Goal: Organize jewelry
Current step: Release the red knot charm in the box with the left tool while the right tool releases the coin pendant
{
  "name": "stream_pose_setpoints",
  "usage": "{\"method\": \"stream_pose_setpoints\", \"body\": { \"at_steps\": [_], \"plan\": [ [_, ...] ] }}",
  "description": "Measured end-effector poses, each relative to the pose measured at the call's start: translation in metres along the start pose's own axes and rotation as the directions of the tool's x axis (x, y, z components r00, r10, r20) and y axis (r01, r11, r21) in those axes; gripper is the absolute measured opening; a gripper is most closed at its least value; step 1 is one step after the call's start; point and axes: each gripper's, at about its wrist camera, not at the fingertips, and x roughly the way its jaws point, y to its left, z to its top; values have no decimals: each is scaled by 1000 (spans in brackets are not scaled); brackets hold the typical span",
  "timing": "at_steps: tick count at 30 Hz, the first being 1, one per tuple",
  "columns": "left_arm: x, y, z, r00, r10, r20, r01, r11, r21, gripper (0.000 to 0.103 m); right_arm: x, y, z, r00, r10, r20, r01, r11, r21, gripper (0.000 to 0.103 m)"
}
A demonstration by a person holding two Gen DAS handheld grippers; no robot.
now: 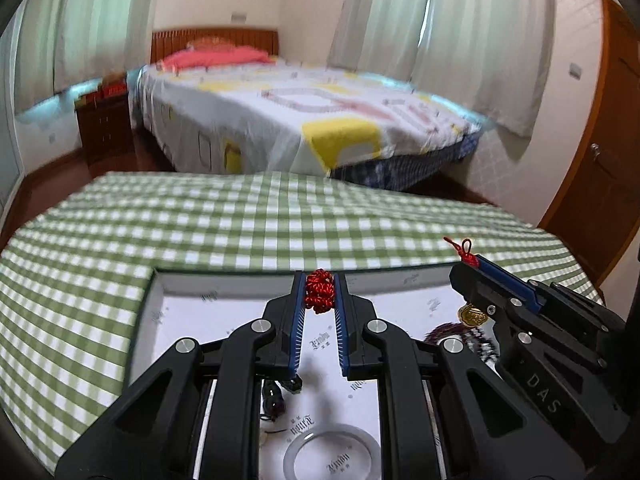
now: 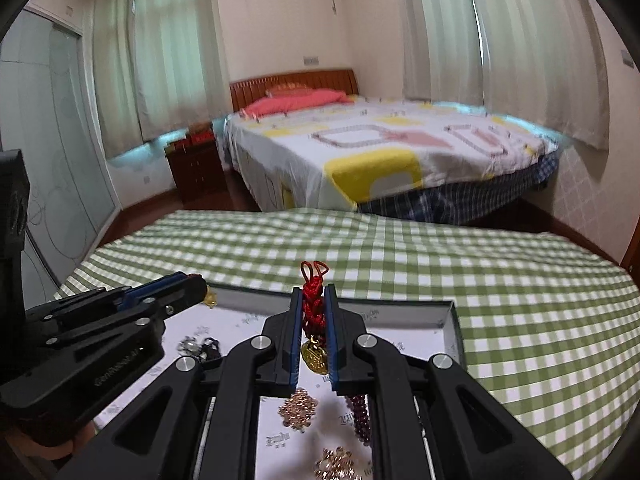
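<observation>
Above a shallow white-lined tray (image 1: 180, 312) on a green checked cloth (image 1: 240, 220), the left gripper (image 1: 320, 294) clamps a red knotted cord (image 1: 319, 291) between its fingertips. Just to its right, the right gripper (image 2: 313, 312) pinches a red cord charm (image 2: 313, 304), its gold medallion (image 2: 315, 357) dangling below the fingers.

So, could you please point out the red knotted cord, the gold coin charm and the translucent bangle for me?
red knotted cord (image 1: 319, 291): left wrist view, knotted bundle between the jaws.
gold coin charm (image 2: 315, 356): right wrist view, the coin's face.
translucent bangle (image 1: 294, 451): left wrist view, left side of the ring.
</observation>
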Motion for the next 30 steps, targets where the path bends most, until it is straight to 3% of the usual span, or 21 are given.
{"method": "stream_pose_setpoints", "body": {
  "at_steps": [5,14,30],
  "plan": [
    [34,4,2,994,17,-107,-19,1000,-17,14,29,-7,0,995,-7,-104,8,1000,13,11],
    [65,6,-4,973,42,-225,-46,999,-12,14,59,-13,-8,967,-2,-253,12,999,37,11],
    [81,-1,-7,961,37,-273,-39,999,0,17,69,-16,-12,948,0,-319,18,998,54,14]
  ]
}}
